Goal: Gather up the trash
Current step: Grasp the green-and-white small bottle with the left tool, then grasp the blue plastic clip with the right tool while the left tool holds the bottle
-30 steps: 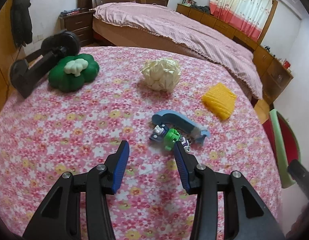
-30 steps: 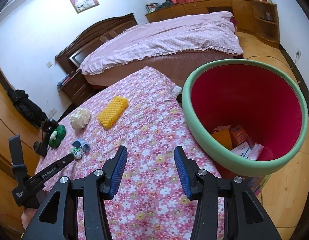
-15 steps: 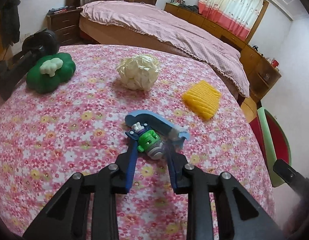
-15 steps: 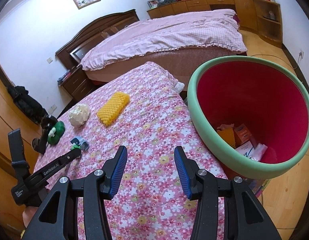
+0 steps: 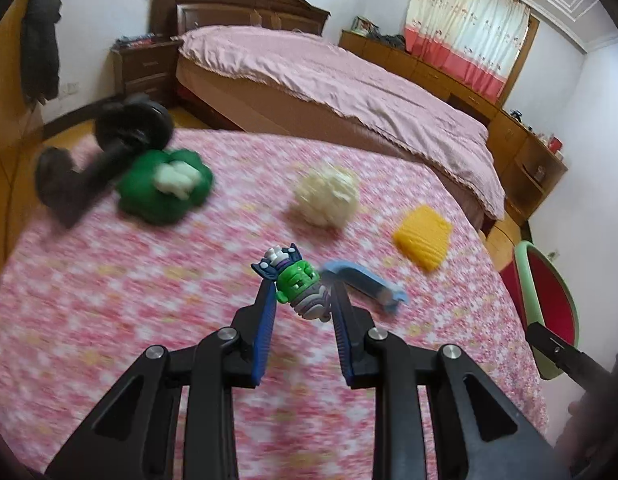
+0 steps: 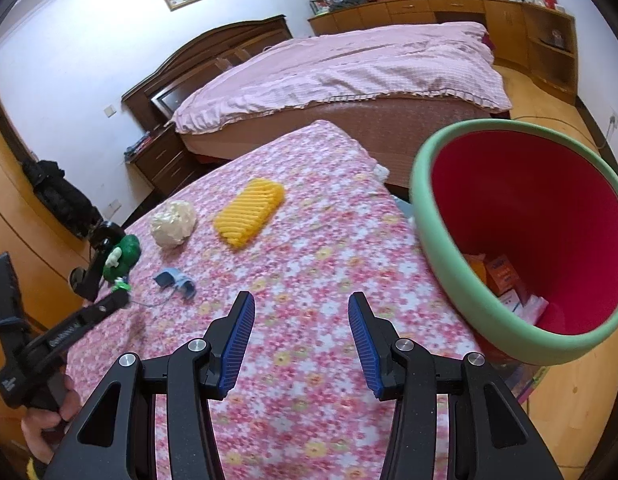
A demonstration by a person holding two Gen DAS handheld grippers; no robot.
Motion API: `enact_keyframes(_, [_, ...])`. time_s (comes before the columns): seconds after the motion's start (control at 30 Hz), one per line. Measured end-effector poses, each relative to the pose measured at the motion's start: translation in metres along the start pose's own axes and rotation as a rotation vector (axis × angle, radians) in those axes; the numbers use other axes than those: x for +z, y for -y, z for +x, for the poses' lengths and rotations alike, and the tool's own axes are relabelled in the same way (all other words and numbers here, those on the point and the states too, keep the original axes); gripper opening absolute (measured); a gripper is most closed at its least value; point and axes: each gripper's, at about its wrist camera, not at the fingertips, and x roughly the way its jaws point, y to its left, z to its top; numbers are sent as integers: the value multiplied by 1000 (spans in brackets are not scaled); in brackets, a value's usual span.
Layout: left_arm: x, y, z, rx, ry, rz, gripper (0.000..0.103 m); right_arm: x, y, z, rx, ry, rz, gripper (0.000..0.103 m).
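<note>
My left gripper is shut on a small green toy figure and holds it above the flowered table. It also shows far left in the right wrist view. A light blue plastic piece lies on the table just right of it. My right gripper is open and empty above the table's near right part. The red bin with a green rim stands beside the table at right, with several cartons inside.
On the table lie a white crumpled ball, a yellow ribbed sponge, a green plush with a white top and a black clamp stand. A bed stands beyond the table.
My left gripper closed on the green toy figure and lifted it off the table, away from the blue piece. My right gripper stayed open and drifted slightly.
</note>
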Motion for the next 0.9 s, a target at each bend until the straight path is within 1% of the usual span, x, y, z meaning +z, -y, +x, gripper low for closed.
enact_keyframes(0.13, [7, -22, -9, 66, 34, 8, 28, 2, -19, 9, 16, -12, -32, 50])
enact_keyframes(0.17, [10, -30, -11, 89, 43, 4, 28, 2, -24, 12, 18, -14, -44, 50])
enact_keyframes(0.27, [12, -47, -7, 123, 53, -26, 28, 4, -42, 23, 25, -24, -78, 50])
enact_keyframes(0.47, [3, -70, 5, 135, 57, -86, 28, 4, -78, 56, 54, -50, -161, 50])
enact_keyframes(0.57, [0, -71, 11, 152, 54, -72, 28, 2, -96, 77, 50, -76, -223, 50])
enact_keyframes(0.67, [-1, -69, 12, 148, 67, -52, 28, -1, -110, 96, 51, -94, -270, 50])
enact_keyframes(0.77, [-4, -66, 11, 148, 78, -35, 28, -3, -114, 108, 51, -101, -260, 50])
enact_keyframes(0.8, [-5, -65, 11, 141, 78, -31, 28, -4, -115, 111, 47, -102, -256, 48])
enact_keyframes(0.87, [-6, -61, 8, 123, 88, -21, 28, -4, -119, 114, 30, -84, -271, 38])
enact_keyframes(0.9, [-6, -59, 6, 119, 94, -15, 28, -5, -121, 116, 36, -88, -269, 36])
